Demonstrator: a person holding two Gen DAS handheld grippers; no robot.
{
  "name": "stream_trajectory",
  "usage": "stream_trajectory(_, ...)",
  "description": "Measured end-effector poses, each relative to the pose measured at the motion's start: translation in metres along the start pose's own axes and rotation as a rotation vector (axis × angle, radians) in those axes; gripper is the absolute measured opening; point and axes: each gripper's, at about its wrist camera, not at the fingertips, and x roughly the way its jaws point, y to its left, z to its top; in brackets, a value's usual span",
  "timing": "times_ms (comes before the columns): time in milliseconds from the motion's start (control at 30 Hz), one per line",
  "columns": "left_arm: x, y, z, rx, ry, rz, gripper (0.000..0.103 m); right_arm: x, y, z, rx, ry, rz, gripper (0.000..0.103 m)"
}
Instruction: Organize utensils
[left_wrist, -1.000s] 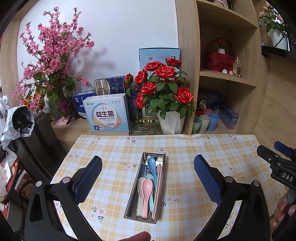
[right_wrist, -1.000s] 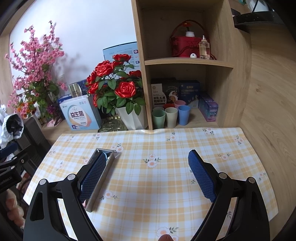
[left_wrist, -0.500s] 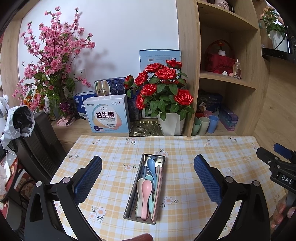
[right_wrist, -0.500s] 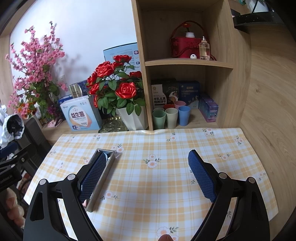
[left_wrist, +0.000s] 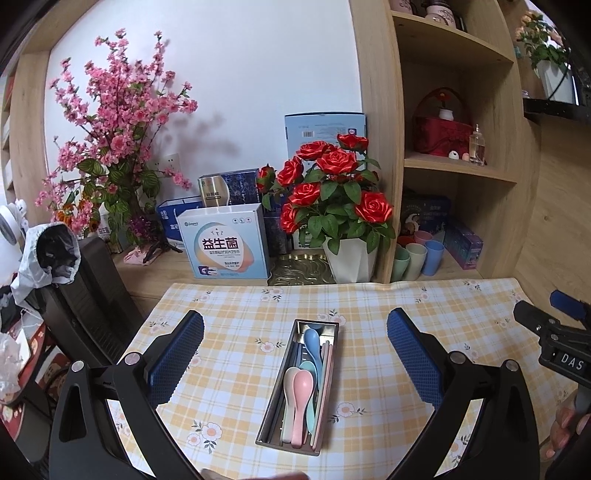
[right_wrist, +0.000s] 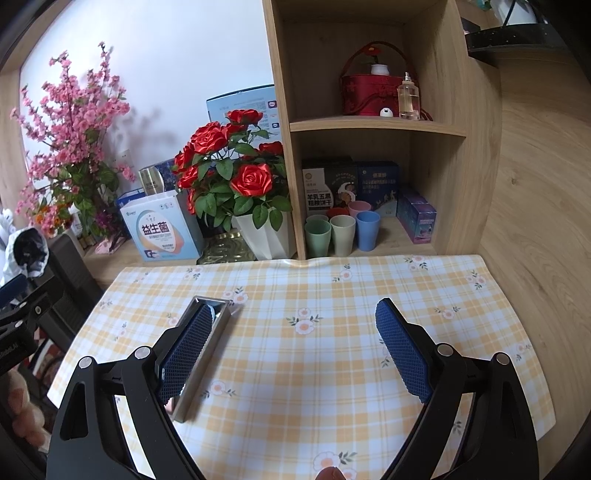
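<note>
The metal utensil tray (left_wrist: 297, 384) lies on the checked counter (left_wrist: 236, 332), its long axis running away from the camera toward the rose pot (left_wrist: 351, 258), spoons (left_wrist: 303, 391) lengthwise inside with bowls pointing away. The left claw (left_wrist: 295, 354) hangs above it, released and spread wide. The right claw (right_wrist: 295, 347) hovers level beside the tray, likewise spread, holding nothing.

One metal tray (left_wrist: 272, 400), four spoons (left_wrist: 303, 391), five cups (right_wrist: 342, 229), two flower arrangements (left_wrist: 332, 184).
</note>
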Motion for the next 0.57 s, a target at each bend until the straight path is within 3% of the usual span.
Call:
stream_trajectory(133, -0.0052, -0.0023, 0.0014, 0.011, -0.035, 0.027, 0.096, 0.0001, 0.0, 0.0003, -0.001, 0.0, -0.001, 0.087)
stream_trajectory(567, 0.0003, -0.0032, -0.0004, -0.004, 0.014, -0.012, 0.095, 0.001, -0.002, 0.0017, 0.004, 0.0, -0.003, 0.087)
